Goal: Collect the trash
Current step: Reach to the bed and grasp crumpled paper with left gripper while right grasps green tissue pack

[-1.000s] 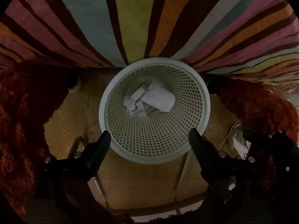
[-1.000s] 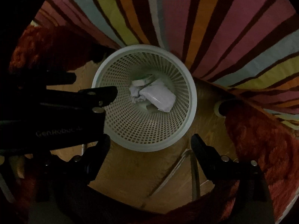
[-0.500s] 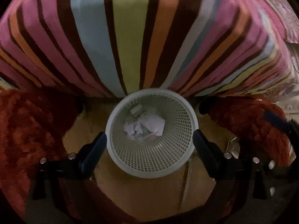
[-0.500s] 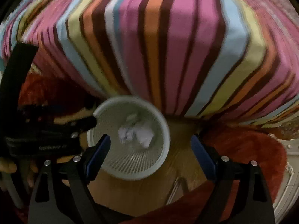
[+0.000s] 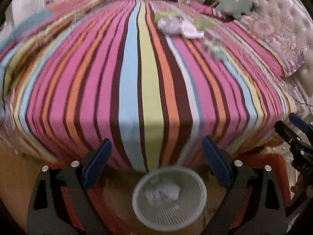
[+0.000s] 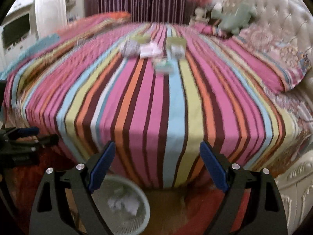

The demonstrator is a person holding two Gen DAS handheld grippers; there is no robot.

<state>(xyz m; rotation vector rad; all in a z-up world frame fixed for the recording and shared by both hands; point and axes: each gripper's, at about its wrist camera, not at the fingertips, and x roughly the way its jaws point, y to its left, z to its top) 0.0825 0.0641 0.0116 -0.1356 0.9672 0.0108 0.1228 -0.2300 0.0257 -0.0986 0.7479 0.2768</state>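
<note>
A white mesh wastebasket [image 5: 169, 215] stands on the floor at the foot of the striped bed [image 5: 148, 82], with crumpled white paper [image 5: 162, 192] inside; it also shows in the right wrist view [image 6: 125, 215]. Trash lies far up the bed: a crumpled paper ball [image 6: 129, 48], a flat white wrapper [image 6: 150, 51], small boxes [image 6: 177, 47] and a blurred packet [image 6: 163, 66]. The same pile shows in the left wrist view [image 5: 180, 27]. My left gripper [image 5: 156, 166] is open and empty above the basket. My right gripper [image 6: 157, 166] is open and empty.
A tufted white headboard [image 6: 273, 19] and patterned pillows [image 6: 270, 58] are at the right, with a green plush toy [image 6: 234, 17]. A red shaggy rug [image 5: 270, 168] lies on the wooden floor around the basket. Dark curtains [image 6: 146, 0] hang behind the bed.
Both grippers have lifted and tilted up from looking down into the basket. The basket slid to the bottom of both views, and the bed top with its trash came into sight.
</note>
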